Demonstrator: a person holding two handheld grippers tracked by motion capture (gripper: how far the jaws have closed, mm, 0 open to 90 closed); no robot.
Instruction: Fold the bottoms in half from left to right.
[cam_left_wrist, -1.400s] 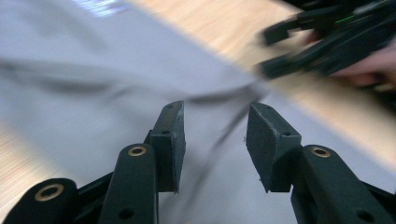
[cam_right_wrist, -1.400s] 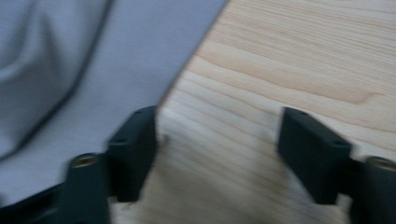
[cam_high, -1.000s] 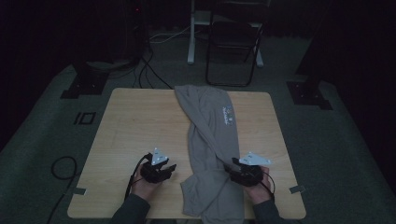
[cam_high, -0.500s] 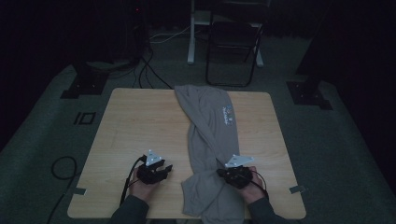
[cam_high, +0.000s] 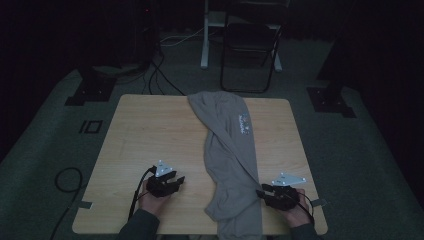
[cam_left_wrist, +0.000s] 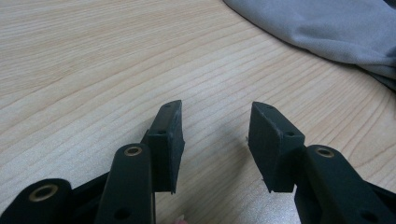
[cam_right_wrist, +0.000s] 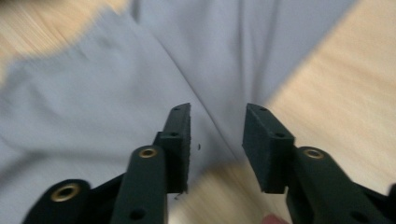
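A grey garment (cam_high: 230, 145) with a small print on it lies along the wooden table (cam_high: 145, 130), from the far edge to the near edge, where it hangs over. My left gripper (cam_high: 178, 180) rests near the front, left of the cloth, open over bare wood (cam_left_wrist: 93, 56). In the left gripper view the garment (cam_left_wrist: 327, 28) lies ahead to the right, apart from that gripper (cam_left_wrist: 215, 121). My right gripper (cam_high: 261, 191) stands open at the cloth's right edge. In the right gripper view, which is blurred, the gripper (cam_right_wrist: 217, 123) hangs over the garment (cam_right_wrist: 116, 84) with nothing between its jaws.
Bare wood (cam_right_wrist: 336, 84) shows to the right of the cloth. Behind the table stand a dark folding chair (cam_high: 250, 45) and a white post (cam_high: 205, 35). Black stand bases (cam_high: 90, 87) (cam_high: 327, 100) and cables (cam_high: 160, 75) lie on the dark floor.
My right gripper reached left onto the cloth, then drew back to the right and nearer the front edge. The left gripper has barely moved.
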